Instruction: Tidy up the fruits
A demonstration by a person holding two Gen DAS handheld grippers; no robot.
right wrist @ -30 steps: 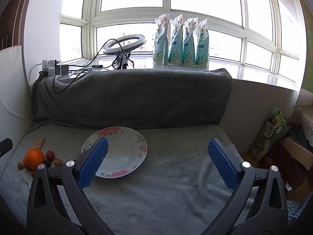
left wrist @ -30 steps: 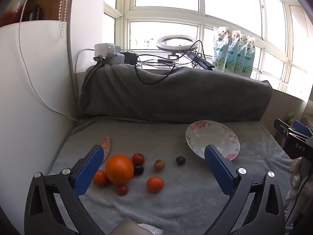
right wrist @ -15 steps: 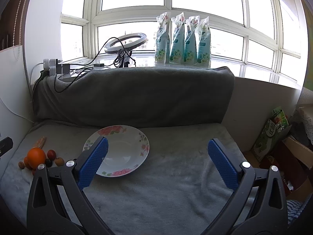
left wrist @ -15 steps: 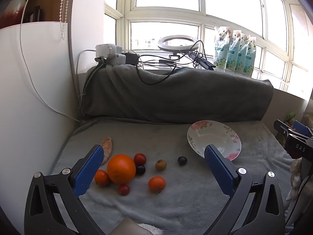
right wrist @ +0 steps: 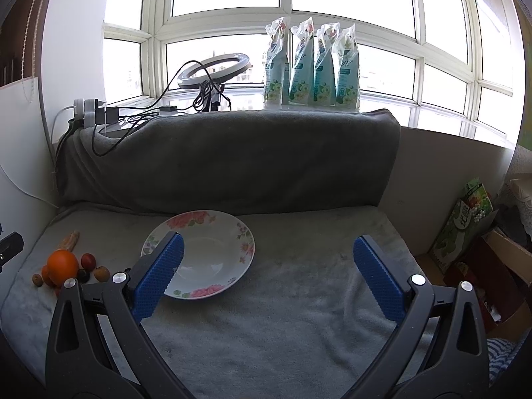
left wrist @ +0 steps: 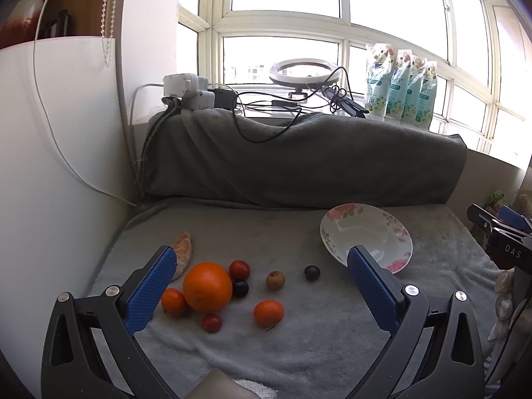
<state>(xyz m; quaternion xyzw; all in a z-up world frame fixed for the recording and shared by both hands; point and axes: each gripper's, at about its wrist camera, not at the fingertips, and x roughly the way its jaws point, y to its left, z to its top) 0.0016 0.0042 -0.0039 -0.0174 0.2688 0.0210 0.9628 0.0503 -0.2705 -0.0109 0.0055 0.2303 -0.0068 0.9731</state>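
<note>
Fruit lot, loose on a grey blanket [left wrist: 299, 349], grouped in the lower left of the left wrist view: one large orange [left wrist: 207, 287]; two small tangerines, one touching the orange's lower left [left wrist: 173, 302], one apart to its lower right [left wrist: 268, 313]; two red cherry tomatoes, one above the orange's right shoulder [left wrist: 239, 269], one below it [left wrist: 212, 322]; one dark plum-like fruit [left wrist: 240, 288] pressed against the orange's right side; one brownish round fruit [left wrist: 275, 280]; one dark berry [left wrist: 312, 272] nearest the plate; one peeled citrus segment [left wrist: 184, 253] at the upper left of the group, partly behind a finger. Receiving vessel: floral plate [left wrist: 395, 232], centre right of the frame, holding nothing, well apart from the cluster. Left gripper [left wrist: 261, 287]: fingers spread wide, grasping nothing, touching nothing, framing the fruit from above. Right gripper [right wrist: 266, 274]: likewise spread fully and holding nothing, hovering over bare blanket with its left finger [right wrist: 156, 277] crossing the plate's near rim in view; contact cannot be told. Step judged in hand: choosing a first fruit with the left gripper. Handling notes: start with a piece standing apart, such as the lone tangerine or the berry, since closing around the orange risks scattering its neighbours; centre the pads on the widest part, close gently on soft skins, and set down inside the plate's well, not on its sloping rim.
</note>
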